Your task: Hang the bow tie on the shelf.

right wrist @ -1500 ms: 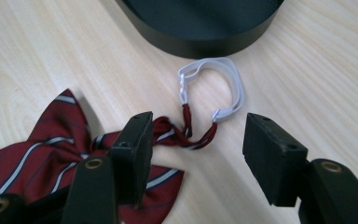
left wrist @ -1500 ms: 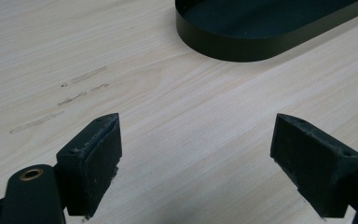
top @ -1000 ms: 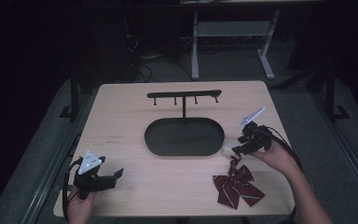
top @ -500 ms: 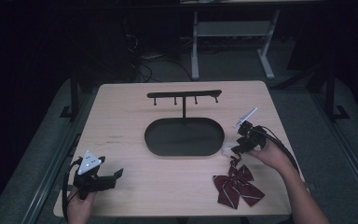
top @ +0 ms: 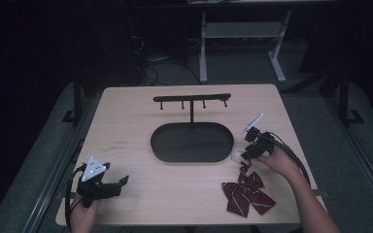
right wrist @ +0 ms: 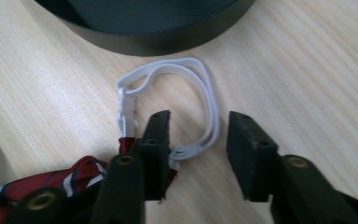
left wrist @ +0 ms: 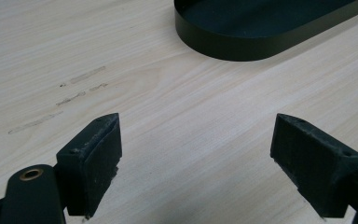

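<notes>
A dark red striped bow tie (top: 246,195) lies near the table's front right, and its white elastic loop (right wrist: 205,88) reaches toward the black oval tray (top: 192,142). My right gripper (right wrist: 198,135) is low over that loop. One strand of the elastic runs between its jaws, which have just been closing. The pads stand apart from the strand and do not press on it. In the high view the right gripper (top: 244,154) sits at the tray's right end. My left gripper (top: 119,183) rests open at the front left, with bare wood between its jaws.
A black post rises from the tray's far side and carries a bar with several hooks (top: 192,98). The tray's edge (right wrist: 144,42) is just beyond the loop. Cables trail from both grippers. The table's edges are close to both hands.
The right gripper has come down toward the table at the bow tie's loop, and its jaws have narrowed. The left gripper has stayed where it was.
</notes>
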The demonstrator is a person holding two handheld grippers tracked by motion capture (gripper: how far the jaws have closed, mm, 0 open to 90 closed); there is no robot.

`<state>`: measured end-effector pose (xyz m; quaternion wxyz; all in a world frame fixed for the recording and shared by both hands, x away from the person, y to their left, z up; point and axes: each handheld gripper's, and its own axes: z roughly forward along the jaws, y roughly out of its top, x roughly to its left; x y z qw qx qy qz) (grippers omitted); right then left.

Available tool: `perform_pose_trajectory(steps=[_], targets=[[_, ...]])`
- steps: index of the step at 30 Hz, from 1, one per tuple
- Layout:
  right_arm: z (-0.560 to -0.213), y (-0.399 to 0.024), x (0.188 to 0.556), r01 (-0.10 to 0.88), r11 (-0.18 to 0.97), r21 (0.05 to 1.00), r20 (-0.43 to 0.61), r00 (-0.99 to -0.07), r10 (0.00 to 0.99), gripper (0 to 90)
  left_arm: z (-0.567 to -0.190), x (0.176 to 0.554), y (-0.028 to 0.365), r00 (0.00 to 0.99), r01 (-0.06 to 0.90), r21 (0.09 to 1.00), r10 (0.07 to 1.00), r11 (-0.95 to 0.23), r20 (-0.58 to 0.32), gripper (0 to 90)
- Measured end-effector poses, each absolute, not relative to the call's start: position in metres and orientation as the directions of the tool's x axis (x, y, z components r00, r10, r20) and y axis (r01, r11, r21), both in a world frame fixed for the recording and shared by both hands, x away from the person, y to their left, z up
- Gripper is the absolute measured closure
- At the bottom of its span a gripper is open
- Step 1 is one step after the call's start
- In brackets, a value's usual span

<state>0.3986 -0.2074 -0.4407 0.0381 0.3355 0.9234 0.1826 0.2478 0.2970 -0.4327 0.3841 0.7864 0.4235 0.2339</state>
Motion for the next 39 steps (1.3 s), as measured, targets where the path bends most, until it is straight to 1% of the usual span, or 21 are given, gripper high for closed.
perform_pose_trajectory(steps=[1,2,3,5,6,7,11,13,16,23,28,31,32,35,39], targets=[[-0.441,-0.207,0.399,0.606,0.708,0.363,0.052,-0.772,0.634,61.4,-0.433,0.248,0.297,0.532,0.486,0.802,0.846,-0.346,0.043,16.1],[-0.441,-0.206,0.398,0.603,0.712,0.36,0.037,-0.772,0.635,64.6,-0.432,0.248,0.297,0.531,0.484,0.803,0.846,-0.346,0.044,16.1],[-0.441,-0.206,0.398,0.603,0.712,0.36,0.037,-0.772,0.635,64.6,-0.432,0.248,0.297,0.531,0.484,0.803,0.846,-0.346,0.044,16.1],[-0.441,-0.205,0.398,0.599,0.716,0.359,0.022,-0.772,0.635,68.0,-0.432,0.248,0.297,0.531,0.486,0.803,0.846,-0.344,0.042,16.1],[-0.441,-0.205,0.398,0.596,0.722,0.353,0.01,-0.774,0.634,72.5,-0.432,0.248,0.297,0.532,0.486,0.802,0.846,-0.346,0.042,16.1],[-0.441,-0.205,0.398,0.596,0.722,0.353,0.01,-0.774,0.634,72.5,-0.432,0.248,0.297,0.532,0.486,0.802,0.846,-0.346,0.042,16.1],[-0.443,-0.205,0.399,0.598,0.725,0.342,-0.007,-0.77,0.638,77.9,-0.432,0.248,0.297,0.532,0.487,0.802,0.846,-0.346,0.042,16.1],[-0.443,-0.205,0.399,0.597,0.726,0.341,-0.01,-0.77,0.638,78.6,-0.433,0.248,0.297,0.532,0.487,0.802,0.846,-0.346,0.042,16.1],[-0.444,-0.206,0.399,0.594,0.731,0.337,-0.025,-0.77,0.637,83.9,-0.432,0.248,0.296,0.533,0.487,0.802,0.845,-0.347,0.043,16.1],[-0.443,-0.208,0.4,0.595,0.728,0.341,-0.015,-0.77,0.637,86.8,-0.432,0.248,0.297,0.532,0.487,0.802,0.845,-0.347,0.042,16.1],[-0.438,-0.212,0.398,0.599,0.712,0.368,0.024,-0.771,0.636,87.4,-0.432,0.248,0.296,0.533,0.484,0.804,0.845,-0.346,0.043,16.1],[-0.432,-0.213,0.396,0.577,0.724,0.379,0.032,-0.79,0.613,87.5,-0.432,0.248,0.296,0.536,0.485,0.8,0.843,-0.354,0.048,16.1],[-0.427,-0.213,0.393,0.554,0.739,0.382,0.045,-0.81,0.584,87.5,-0.433,0.248,0.296,0.534,0.482,0.804,0.844,-0.349,0.047,16.1],[-0.424,-0.212,0.391,0.539,0.746,0.39,0.054,-0.823,0.566,87.7,-0.433,0.248,0.296,0.533,0.479,0.807,0.845,-0.346,0.046,16.1],[-0.417,-0.209,0.386,0.511,0.757,0.407,0.104,-0.849,0.518,87.7,-0.433,0.248,0.295,0.532,0.48,0.806,0.845,-0.346,0.046,16.1]])
